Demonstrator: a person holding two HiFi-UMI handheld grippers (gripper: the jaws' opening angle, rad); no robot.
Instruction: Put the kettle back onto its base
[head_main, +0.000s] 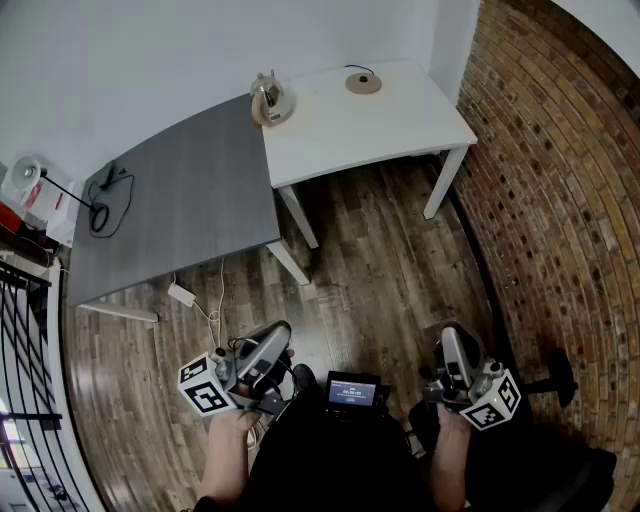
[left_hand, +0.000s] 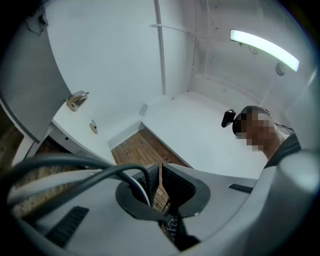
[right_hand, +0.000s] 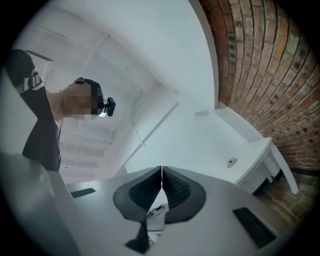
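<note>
The kettle (head_main: 268, 100) stands at the far left corner of the white table (head_main: 400, 125), just beside the grey table (head_main: 180, 210). Its base (head_main: 363, 82) lies on the same table, further right and well apart from it. Both are far from the grippers, which are held low and near, over the wooden floor.

The left gripper (head_main: 278, 335) is closed to a thin slit with nothing between its jaws. In its own view the kettle (left_hand: 76, 100) and base (left_hand: 93, 127) show small and far off. The right gripper (head_main: 450, 335) is fully closed and empty, and only the base (right_hand: 231, 162) can be picked out in its view.

The step in hand is judged to be the approach, since nothing has yet been grasped. It would be done well if the table were closed in on first and the jaws of the chosen gripper were opened wide before the kettle is reached. The way the handle faces cannot be made out from here, so it should be checked once nearer, and the handle should be taken squarely and firmly. The kettle should then be lifted clear, kept upright in case water is inside, carried right and lowered centred over the base. It should be released only once it is seated flat. A grip taken off-centre is likely to let the kettle swing or tip.
</note>
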